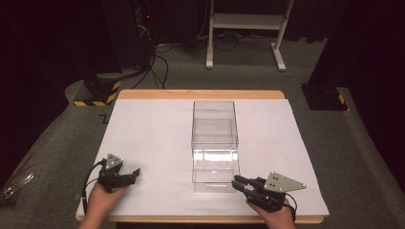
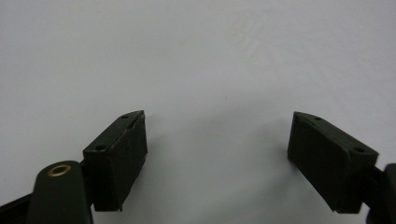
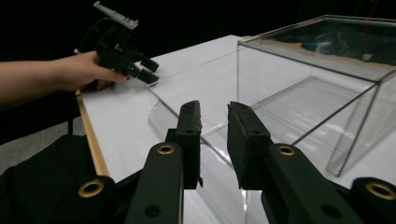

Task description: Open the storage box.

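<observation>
At the lower left of the high view, the left gripper [image 1: 135, 173] rests low on the white bench [image 1: 143, 133], its jaws spread wide with nothing between them. In the middle stands a clear plastic box [image 1: 215, 143], its open flap reaching toward the bottom edge. At the lower right, the right gripper [image 1: 237, 181] sits just beside that flap, jaws a narrow gap apart and grasping nothing. I'd ease it squarely onto the thin edge, since clear plastic slips. I can read no labels or writing anywhere.
</observation>
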`<state>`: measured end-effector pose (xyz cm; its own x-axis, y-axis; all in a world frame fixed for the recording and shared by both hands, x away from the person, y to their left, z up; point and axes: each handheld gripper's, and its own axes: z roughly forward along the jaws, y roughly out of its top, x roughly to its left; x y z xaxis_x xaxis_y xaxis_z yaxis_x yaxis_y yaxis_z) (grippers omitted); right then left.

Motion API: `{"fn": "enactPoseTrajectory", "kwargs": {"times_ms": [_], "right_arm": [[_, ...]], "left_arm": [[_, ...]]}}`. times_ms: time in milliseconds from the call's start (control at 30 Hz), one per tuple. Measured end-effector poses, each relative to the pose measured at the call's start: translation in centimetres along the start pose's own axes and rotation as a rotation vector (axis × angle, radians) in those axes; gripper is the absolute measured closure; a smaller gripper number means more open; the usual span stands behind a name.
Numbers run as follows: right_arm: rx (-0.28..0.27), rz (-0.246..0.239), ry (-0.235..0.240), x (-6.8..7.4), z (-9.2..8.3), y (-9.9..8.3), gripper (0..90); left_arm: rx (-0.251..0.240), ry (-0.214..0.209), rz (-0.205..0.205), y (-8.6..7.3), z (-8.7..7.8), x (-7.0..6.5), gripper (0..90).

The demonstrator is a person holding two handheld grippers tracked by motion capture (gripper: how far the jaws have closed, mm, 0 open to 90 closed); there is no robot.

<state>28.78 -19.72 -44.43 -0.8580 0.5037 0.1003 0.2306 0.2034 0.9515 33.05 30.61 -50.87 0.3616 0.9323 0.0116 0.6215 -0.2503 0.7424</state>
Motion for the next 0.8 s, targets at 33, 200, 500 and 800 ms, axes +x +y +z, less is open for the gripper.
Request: {"fn": "enactPoseTrajectory", "kwargs": {"times_ms": [33, 200, 500, 800], "right_arm": [[-0.008, 0.004, -0.010, -0.2, -0.1, 0.1, 74.8], [-0.026, 0.009, -0.085, -1.0, -0.4, 0.2, 73.1], [-0.049, 0.015, -0.215, -2.5, -1.0, -0.2, 67.3], [-0.025, 0.020, -0.334, -3.9, -2.0, -0.8, 63.9]], "left_arm": [[0.000, 0.000, 0.000, 0.0, 0.0, 0.0, 20.1], [0.000, -0.001, 0.000, 0.0, 0.0, 0.0, 20.0], [0.000, -0.002, -0.001, 0.0, 0.0, 0.0, 20.0], [0.000, -0.002, -0.001, 0.0, 0.0, 0.0, 20.0]]}}
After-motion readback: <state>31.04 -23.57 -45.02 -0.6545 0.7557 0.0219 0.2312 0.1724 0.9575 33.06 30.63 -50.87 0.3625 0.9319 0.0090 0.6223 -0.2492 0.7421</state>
